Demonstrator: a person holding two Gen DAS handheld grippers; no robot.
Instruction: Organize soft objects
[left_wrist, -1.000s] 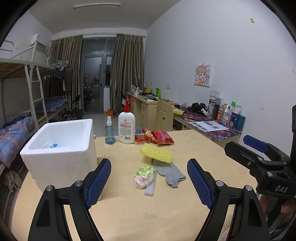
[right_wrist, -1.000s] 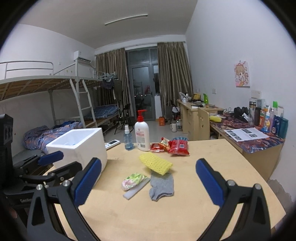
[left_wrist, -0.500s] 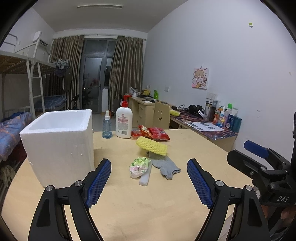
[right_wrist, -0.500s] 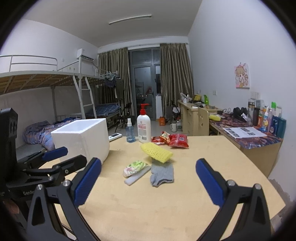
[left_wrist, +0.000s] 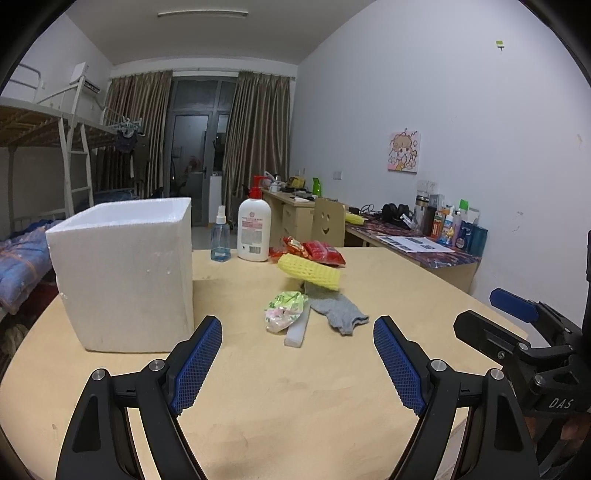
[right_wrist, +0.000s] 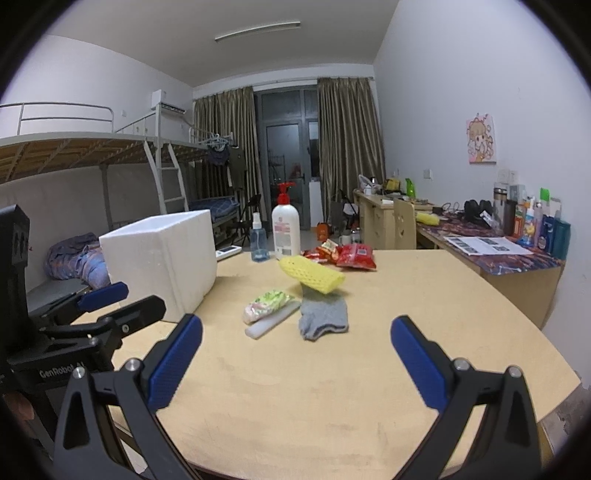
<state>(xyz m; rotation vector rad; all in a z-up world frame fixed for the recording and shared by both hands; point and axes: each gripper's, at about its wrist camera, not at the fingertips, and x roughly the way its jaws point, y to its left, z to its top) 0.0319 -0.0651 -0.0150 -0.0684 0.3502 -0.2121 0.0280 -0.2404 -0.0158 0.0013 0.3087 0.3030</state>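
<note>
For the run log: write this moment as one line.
left claw: open, empty | right claw: open, empty | gray sock, yellow foam net: on table | foam box: untouched

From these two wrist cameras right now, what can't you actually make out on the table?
- Inside of the white foam box: both views look at its side walls from about rim height, so its contents are hidden.
- What holds up the yellow foam net: its own body and the grey sock cover the underside.
- Print on the red snack packets: too small in both views.
- Near table edge: cut off by the frame and gripper arms.
</note>
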